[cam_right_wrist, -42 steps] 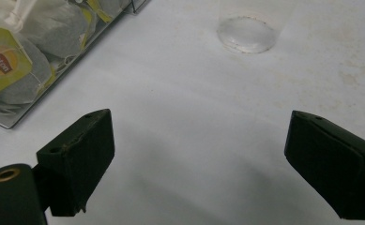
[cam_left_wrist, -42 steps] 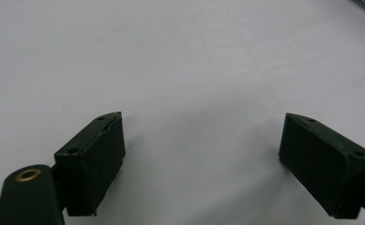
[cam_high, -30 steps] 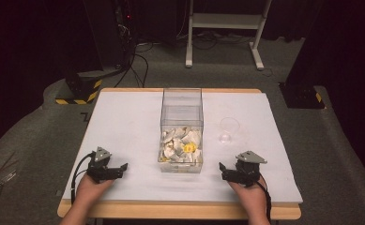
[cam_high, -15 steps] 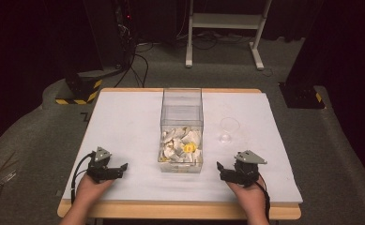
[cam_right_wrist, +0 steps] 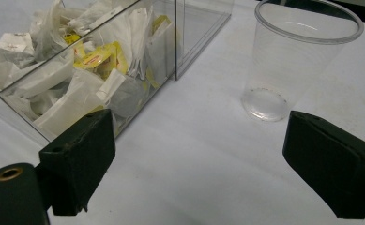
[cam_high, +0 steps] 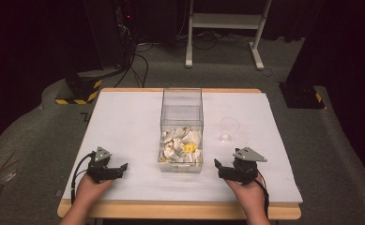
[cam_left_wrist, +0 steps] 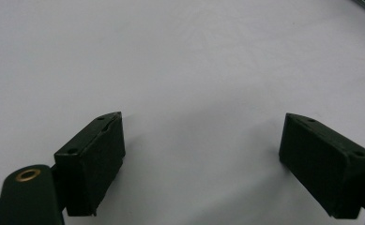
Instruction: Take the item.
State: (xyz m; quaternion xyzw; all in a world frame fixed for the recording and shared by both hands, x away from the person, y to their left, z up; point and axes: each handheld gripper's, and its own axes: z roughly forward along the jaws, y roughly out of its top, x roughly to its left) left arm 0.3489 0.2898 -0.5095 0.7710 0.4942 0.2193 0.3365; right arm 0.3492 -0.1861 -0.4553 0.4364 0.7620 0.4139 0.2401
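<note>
A clear plastic box (cam_high: 181,126) stands mid-table, its near end filled with white and yellow tea bags (cam_high: 180,145). The same box (cam_right_wrist: 189,33) and tea bags (cam_right_wrist: 81,70) fill the upper left of the right gripper view. A clear plastic cup (cam_high: 229,129) stands upright right of the box, and it is seen close in the right gripper view (cam_right_wrist: 297,56). My left gripper (cam_high: 120,168) rests near the front left edge, open, jaws wide over bare white cloth (cam_left_wrist: 203,145). My right gripper (cam_high: 219,166) sits at the front right, open (cam_right_wrist: 199,159), with nothing between its jaws.
A white cloth (cam_high: 124,122) covers the wooden table (cam_high: 180,211). Beyond the table on the grey floor are a white stand's legs (cam_high: 222,23), dark equipment with cables (cam_high: 124,42) and yellow-black striped blocks (cam_high: 79,91).
The right gripper has shifted slightly left toward the box. The left gripper has not moved.
</note>
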